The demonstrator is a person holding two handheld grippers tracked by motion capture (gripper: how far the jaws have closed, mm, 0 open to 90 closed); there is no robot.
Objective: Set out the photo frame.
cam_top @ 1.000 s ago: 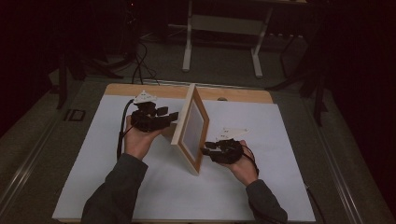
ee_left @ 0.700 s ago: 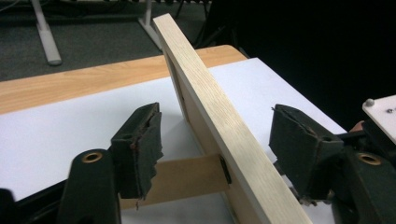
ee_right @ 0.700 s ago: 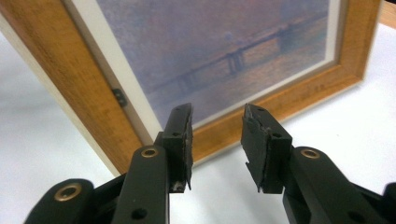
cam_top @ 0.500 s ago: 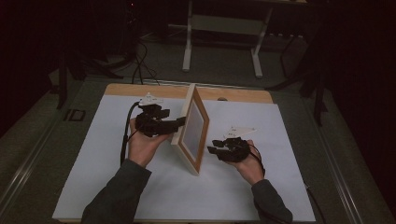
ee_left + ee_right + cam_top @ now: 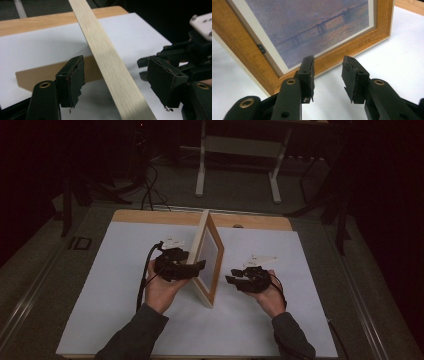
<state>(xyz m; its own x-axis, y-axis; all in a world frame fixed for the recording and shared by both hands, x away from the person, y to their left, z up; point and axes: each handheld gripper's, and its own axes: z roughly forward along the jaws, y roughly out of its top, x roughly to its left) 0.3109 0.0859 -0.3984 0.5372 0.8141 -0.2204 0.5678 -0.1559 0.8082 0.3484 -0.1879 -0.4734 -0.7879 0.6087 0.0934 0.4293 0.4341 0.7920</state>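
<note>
A wooden picture frame (image 5: 209, 265) stands upright on the white table sheet (image 5: 120, 285), its print facing right. My left gripper (image 5: 198, 266) reaches over the frame from the left. In the left gripper view the pale top edge (image 5: 110, 67) runs between its pads without touching them. The left gripper (image 5: 115, 65) is open; its jaws have just spread wide, then eased in a little. My right gripper (image 5: 231, 281) sits low on the sheet to the right of the frame. It (image 5: 328, 67) points at the print's lower corner (image 5: 377, 35), open with nothing between its jaws, which have just been opening.
The wooden table edge (image 5: 150, 216) borders the sheet at the back. Beyond it are a stand's metal legs (image 5: 201, 175) and cables on the floor (image 5: 150, 190). A small black clip (image 5: 261, 48) sits on the frame's inner border.
My left gripper has slid along the frame's top edge toward the person, and its jaws stand wider. The frame and the right hand have barely moved.
</note>
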